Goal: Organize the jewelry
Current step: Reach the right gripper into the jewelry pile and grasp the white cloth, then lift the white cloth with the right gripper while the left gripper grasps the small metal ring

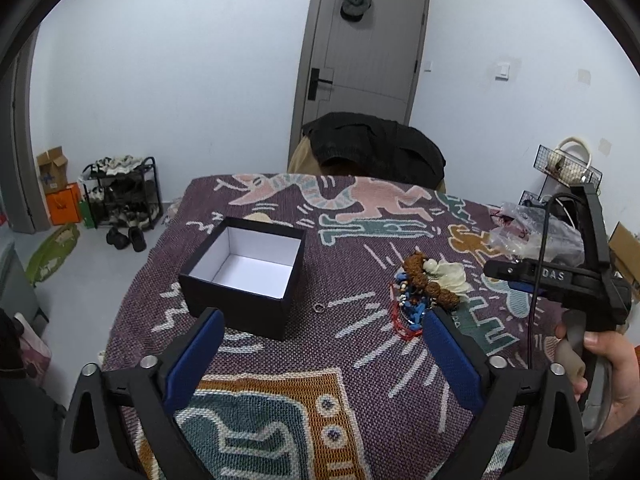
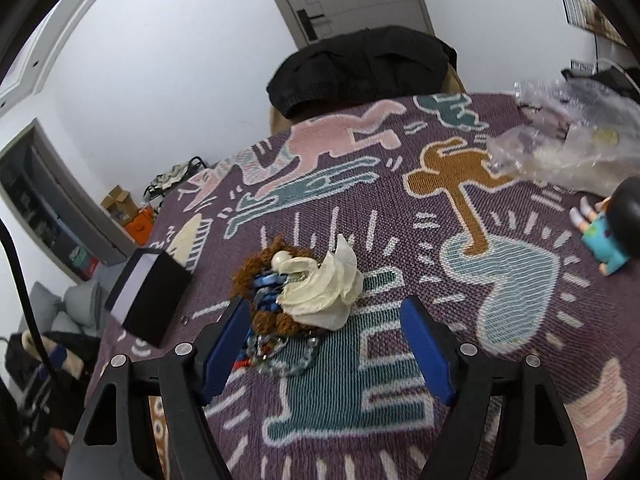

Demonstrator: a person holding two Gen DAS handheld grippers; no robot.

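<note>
A pile of jewelry (image 1: 424,288) lies on the patterned cloth: brown bead bracelets, a cream flower piece, blue beads and a red string. It also shows in the right wrist view (image 2: 296,292), with a silver chain (image 2: 292,360) at its near side. An open black box (image 1: 248,272) with a white inside stands left of the pile; it also shows in the right wrist view (image 2: 152,300). A small metal ring (image 1: 319,307) lies between box and pile. My left gripper (image 1: 320,332) is open and empty, near the box. My right gripper (image 2: 320,328) is open, jaws either side of the pile's near edge.
A crumpled clear plastic bag (image 2: 568,140) lies at the far right of the table. A small doll figure (image 2: 612,232) lies at the right edge. A chair with a black jacket (image 1: 376,148) stands behind the table. A shoe rack (image 1: 120,192) stands on the floor at left.
</note>
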